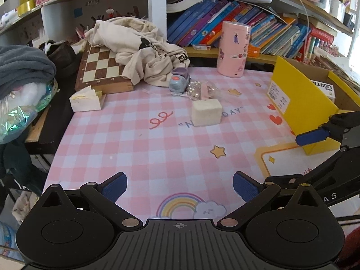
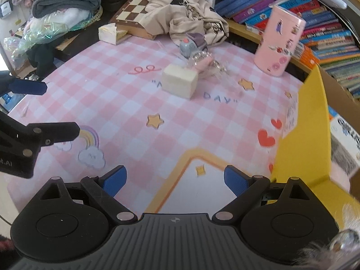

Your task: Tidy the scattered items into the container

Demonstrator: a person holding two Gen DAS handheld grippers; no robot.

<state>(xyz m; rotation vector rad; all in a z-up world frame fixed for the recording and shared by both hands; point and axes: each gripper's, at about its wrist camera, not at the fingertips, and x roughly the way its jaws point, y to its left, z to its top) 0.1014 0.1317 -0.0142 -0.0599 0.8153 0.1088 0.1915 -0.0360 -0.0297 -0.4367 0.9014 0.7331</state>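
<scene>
The cream block (image 1: 206,112) sits near the middle of the bench (image 1: 139,148), on the pink checked mat, just in front of a crinkly clear packet (image 1: 203,89) and a small grey-and-purple toy car (image 1: 179,79); it looks like a sponge or foam brick, so I judge it light, soft and a bit springy, with flat sides that suit a squeeze across its shorter width, taken low so it does not tip. The packet looks slippery and loose, probably best pinched at its pink middle, while the toy car seems hard and might roll. The yellow box (image 1: 301,103) stands at the right edge of the bench, well apart from the block, already holding a printed carton. Both the left tongs (image 1: 180,186) and the right tongs (image 2: 175,180) are spread wide with nothing between their blue pads, hovering over the near part of the mat
</scene>
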